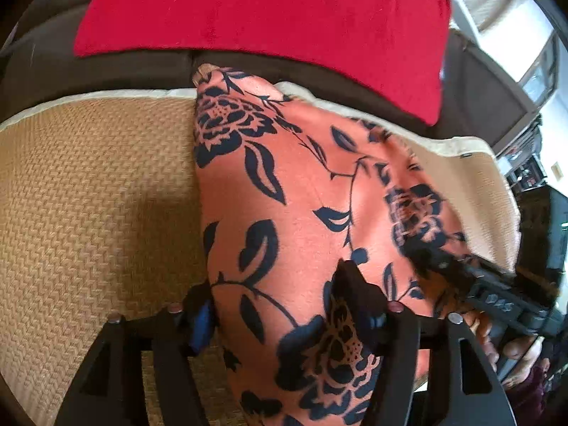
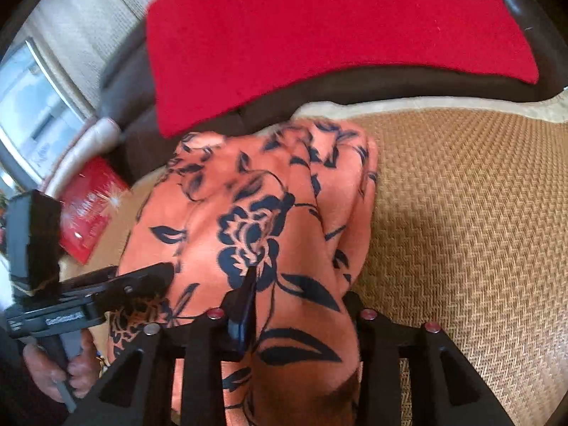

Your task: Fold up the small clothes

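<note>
An orange garment with a dark navy flower print hangs lifted over a woven tan mat. My left gripper is shut on its near edge, the cloth draped between and over the fingers. The right gripper shows in this view at the right, holding the cloth's other side. In the right wrist view the same garment bunches between my right gripper's fingers, shut on it. The left gripper shows at the left, gripping the cloth, with the person's hand below it.
A red towel or blanket lies over the dark brown sofa back beyond the mat. The mat has a cream border. A red box sits left of the mat. A window is at the far left.
</note>
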Available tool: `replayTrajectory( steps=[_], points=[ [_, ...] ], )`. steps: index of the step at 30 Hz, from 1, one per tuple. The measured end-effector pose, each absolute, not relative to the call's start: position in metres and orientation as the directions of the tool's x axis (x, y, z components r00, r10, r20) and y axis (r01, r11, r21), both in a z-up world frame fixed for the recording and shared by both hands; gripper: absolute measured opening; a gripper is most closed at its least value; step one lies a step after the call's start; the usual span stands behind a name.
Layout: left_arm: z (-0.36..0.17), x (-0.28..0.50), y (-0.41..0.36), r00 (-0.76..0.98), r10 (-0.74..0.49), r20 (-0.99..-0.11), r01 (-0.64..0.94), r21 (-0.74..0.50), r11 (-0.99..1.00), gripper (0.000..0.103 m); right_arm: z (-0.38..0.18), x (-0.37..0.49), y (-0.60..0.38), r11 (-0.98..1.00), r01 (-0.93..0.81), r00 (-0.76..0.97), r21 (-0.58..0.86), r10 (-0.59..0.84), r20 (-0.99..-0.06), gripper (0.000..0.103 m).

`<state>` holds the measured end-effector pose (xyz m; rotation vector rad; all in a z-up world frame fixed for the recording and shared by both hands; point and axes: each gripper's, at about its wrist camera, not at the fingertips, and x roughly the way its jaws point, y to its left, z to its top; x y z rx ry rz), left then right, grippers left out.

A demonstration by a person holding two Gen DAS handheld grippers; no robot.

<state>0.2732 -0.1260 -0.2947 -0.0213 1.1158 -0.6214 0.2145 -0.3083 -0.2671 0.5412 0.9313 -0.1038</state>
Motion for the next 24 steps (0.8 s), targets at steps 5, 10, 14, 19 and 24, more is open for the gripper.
replayTrajectory(
  steps=[5, 10, 14, 19, 24],
  points=[
    [-0.276, 0.270, -0.111, 0.396, -0.433, -0.810, 0.454, -0.238, 0.859, 0.070, -0.247, 0.206, -0.311, 0.859, 0.353, 0.637, 0.372, 0.070, -0.767, 0.049],
    [-0.265, 0.264, -0.118, 0.505, -0.359, -0.785, 0.445, -0.119, 0.887, 0.073, -0.211, 0.190, -0.305, 0.874, 0.345, 0.768, 0.343, -0.053, -0.638, 0.049],
    [-0.271, 0.259, -0.129, 0.515, -0.310, -0.799, 0.460, -0.048, 0.887, 0.075, -0.206, 0.205, -0.291, 0.876, 0.248, 0.803, 0.414, 0.053, -0.594, 0.044],
    [-0.283, 0.260, -0.144, 0.502, -0.256, -0.826, 0.459, 0.004, 0.888, 0.081, -0.261, 0.242, -0.301, 0.835, 0.368, 0.609, 0.410, 0.117, -0.785, 0.037],
    [-0.272, 0.250, -0.152, 0.549, -0.236, -0.802, 0.454, 0.048, 0.890, 0.082, -0.243, 0.219, -0.308, 0.786, 0.375, 0.667, 0.490, 0.138, -0.732, 0.038]
  ],
)
